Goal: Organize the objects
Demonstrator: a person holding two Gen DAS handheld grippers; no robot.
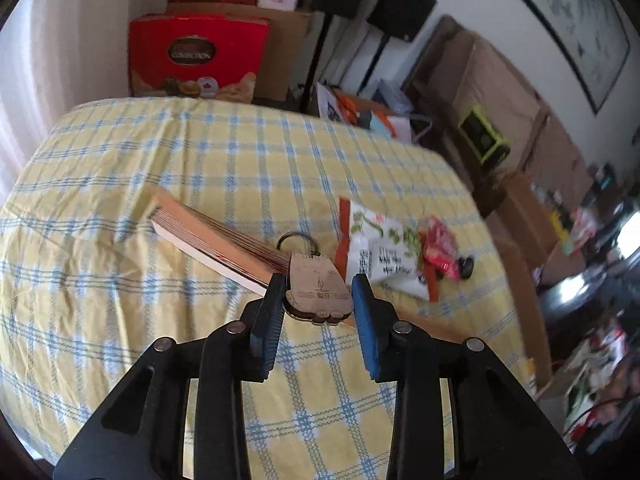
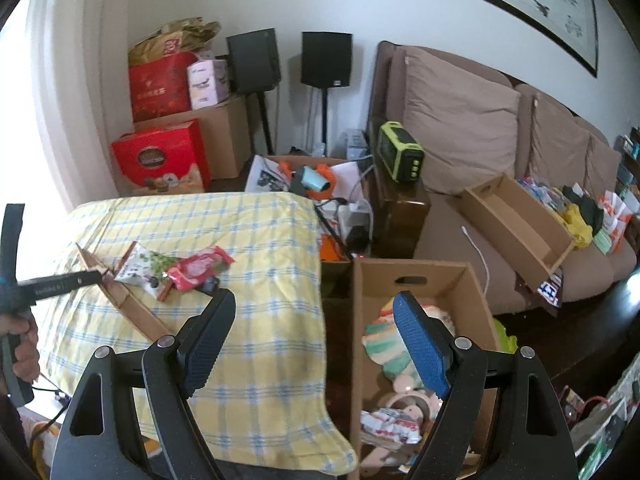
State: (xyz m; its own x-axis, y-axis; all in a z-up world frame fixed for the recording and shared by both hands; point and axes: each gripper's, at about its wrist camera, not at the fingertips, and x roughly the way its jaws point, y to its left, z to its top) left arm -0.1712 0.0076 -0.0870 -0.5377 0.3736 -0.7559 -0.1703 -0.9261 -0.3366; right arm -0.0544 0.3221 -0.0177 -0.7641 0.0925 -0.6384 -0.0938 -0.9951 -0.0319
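We have the left gripper down over the wooden key tag, jaws partly drawn in on either side of it. The left pad looks against the tag's edge; the right one shows a sliver of gap, so we can't call it a firm pinch. The tag lies on the checked tablecloth, at the near end of the book, with its metal ring at 12 o'clock from the tag.

We judge the tag light, stiff, flat and thin, likely to slide on cloth. It is best taken across its width at mid-body, not by the loose ring, which would let it swing.

At 2 o'clock from the tag lie a white-green snack bag and a pink packet: soft, crinkly and light.

The right gripper is spread wide and empty, hanging between the table edge and the cardboard box on the floor. The box already holds a striped plush-looking item, a red-white wrapper and a round wooden piece, with room left. A second, empty box sits on the sofa at 1 o'clock.
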